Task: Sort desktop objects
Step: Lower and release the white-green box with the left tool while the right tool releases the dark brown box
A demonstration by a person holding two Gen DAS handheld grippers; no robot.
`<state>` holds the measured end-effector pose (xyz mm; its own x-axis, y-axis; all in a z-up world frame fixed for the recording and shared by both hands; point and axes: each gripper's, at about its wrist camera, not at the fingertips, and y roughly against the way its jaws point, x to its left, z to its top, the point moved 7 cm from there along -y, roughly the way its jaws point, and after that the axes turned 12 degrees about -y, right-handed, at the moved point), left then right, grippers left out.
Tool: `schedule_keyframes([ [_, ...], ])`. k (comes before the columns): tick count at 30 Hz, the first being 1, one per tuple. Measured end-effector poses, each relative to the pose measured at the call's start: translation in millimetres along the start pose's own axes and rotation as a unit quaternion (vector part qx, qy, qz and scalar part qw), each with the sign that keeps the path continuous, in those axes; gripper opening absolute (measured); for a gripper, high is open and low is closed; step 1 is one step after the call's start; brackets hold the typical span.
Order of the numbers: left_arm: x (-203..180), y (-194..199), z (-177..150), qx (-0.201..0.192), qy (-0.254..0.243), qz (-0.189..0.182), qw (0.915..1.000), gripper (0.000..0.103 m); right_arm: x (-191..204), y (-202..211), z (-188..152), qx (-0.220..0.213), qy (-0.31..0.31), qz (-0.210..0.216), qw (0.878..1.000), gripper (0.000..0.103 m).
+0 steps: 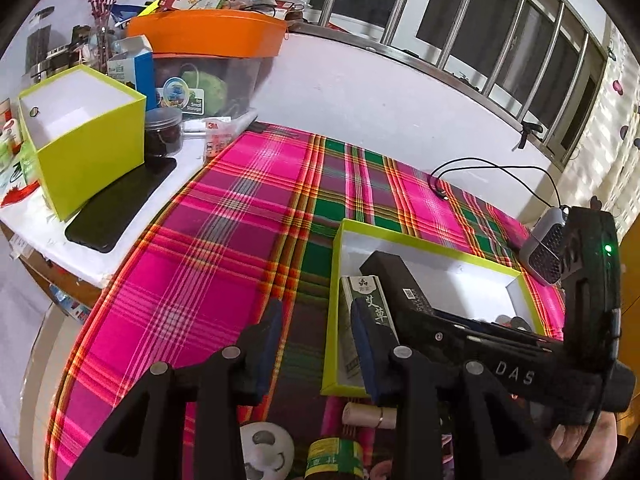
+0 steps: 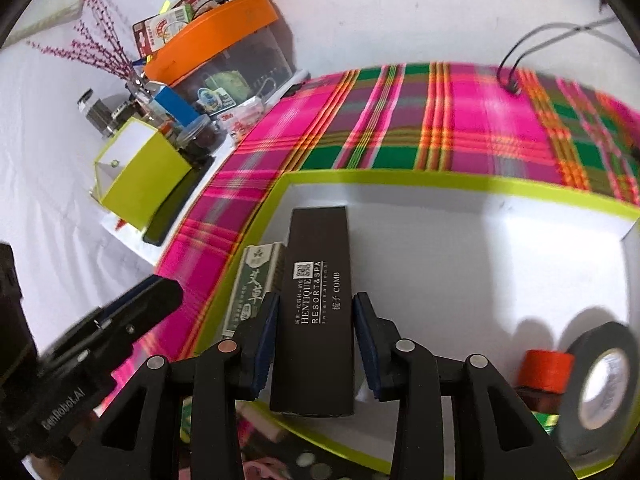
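Note:
A shallow white tray with a lime rim (image 2: 440, 178) lies on the plaid cloth (image 1: 200, 260). In it rest a black comb box (image 2: 316, 264), a green herbal box (image 2: 256, 280), a black tape roll (image 2: 600, 384) and an orange-capped bottle (image 2: 544, 368). My right gripper (image 2: 316, 300) straddles the comb box, its pads a hair off the sides. The box's near end lies over the tray rim. My left gripper (image 1: 316, 340) hovers open over the cloth at the tray's (image 1: 400, 236) left edge, nothing between its fingers. A pink tube (image 1: 368, 414) and a green-labelled bottle (image 1: 336, 456) lie near it.
On the white shelf to the left stand a tall lime box (image 1: 88, 148) on a black phone (image 1: 120, 208), a dark jar (image 1: 162, 132) and an orange-lidded bin (image 1: 208, 40). A black cable (image 1: 480, 164) and a grey device (image 1: 544, 248) lie behind the tray.

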<state>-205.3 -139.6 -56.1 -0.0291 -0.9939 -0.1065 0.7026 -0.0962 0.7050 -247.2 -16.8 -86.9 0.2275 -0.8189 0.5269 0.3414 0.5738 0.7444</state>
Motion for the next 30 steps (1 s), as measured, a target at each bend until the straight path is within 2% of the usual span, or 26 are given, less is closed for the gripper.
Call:
schedule_keyframes([
  [12,-1,7,-5,-0.003,-0.005,-0.006,1.0,0.035,3,9,-1,0.0,-0.025,0.032,0.999,0.045],
  [15,-1,10,-7,-0.004,-0.004,-0.005,1.0,0.035,3,8,-1,0.003,-0.032,0.032,0.999,0.039],
  [20,0,13,-9,-0.004,-0.005,-0.005,1.0,0.035,-4,6,-3,0.02,-0.087,0.069,0.994,0.033],
  [26,-2,19,-13,-0.003,-0.008,-0.004,1.0,0.035,2,12,-5,0.022,-0.071,0.072,0.995,0.034],
  [30,-7,25,-18,-0.001,-0.017,-0.005,0.9998,0.035,2,25,-8,0.01,-0.045,0.055,0.997,0.034],
])
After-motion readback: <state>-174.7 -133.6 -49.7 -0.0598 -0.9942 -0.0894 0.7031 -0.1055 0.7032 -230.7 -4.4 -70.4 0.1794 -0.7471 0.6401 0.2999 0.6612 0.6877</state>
